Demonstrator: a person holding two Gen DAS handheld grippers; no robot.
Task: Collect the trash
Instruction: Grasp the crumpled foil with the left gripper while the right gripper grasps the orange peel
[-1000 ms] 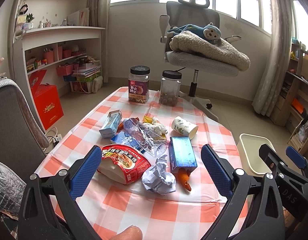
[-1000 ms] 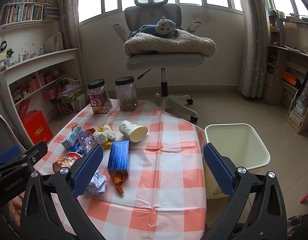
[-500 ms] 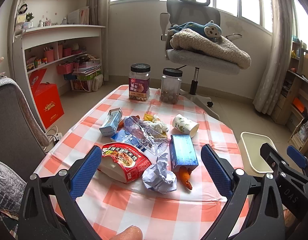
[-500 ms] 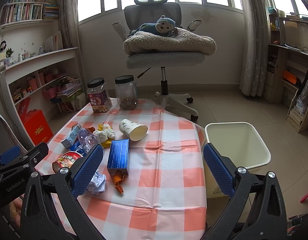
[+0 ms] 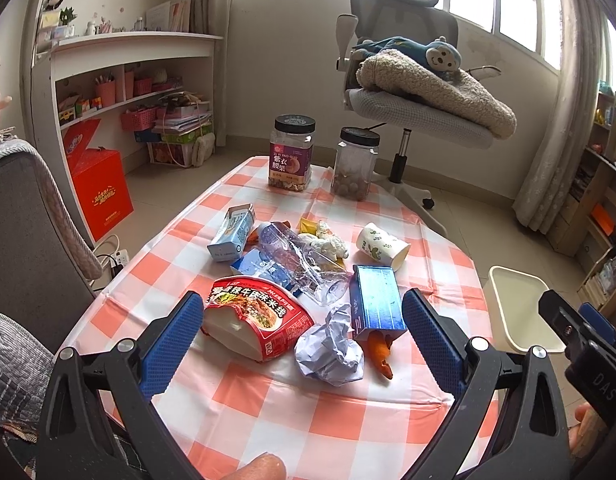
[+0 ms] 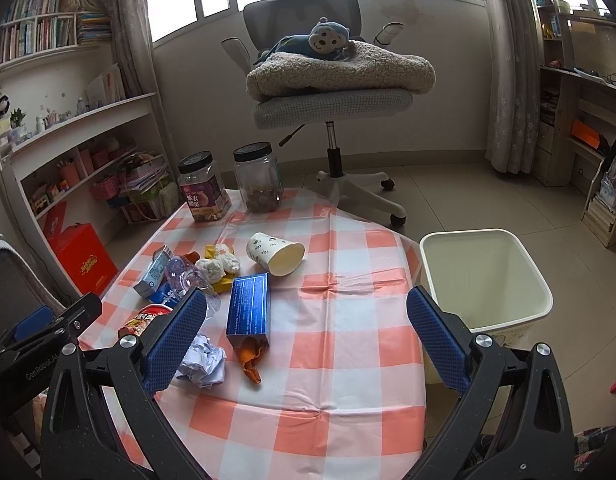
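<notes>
Jaws of both grippers, left (image 5: 300, 340) and right (image 6: 304, 340), apart, empty; I see paper ball (image 5: 330, 350) dead ahead of left, nearer.

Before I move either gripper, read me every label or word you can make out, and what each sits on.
"紫衣腰果", with "ZI YI YAO GUO" above it: purple label of the nut jar.
"DAS": body of the right gripper.
"GenRobot.AI": body of the left gripper.
Red noodle cup: large Chinese lettering, ending "米线"; the rest is unclear.
Blue box, milk carton, red gift box: print too small to read.
</notes>
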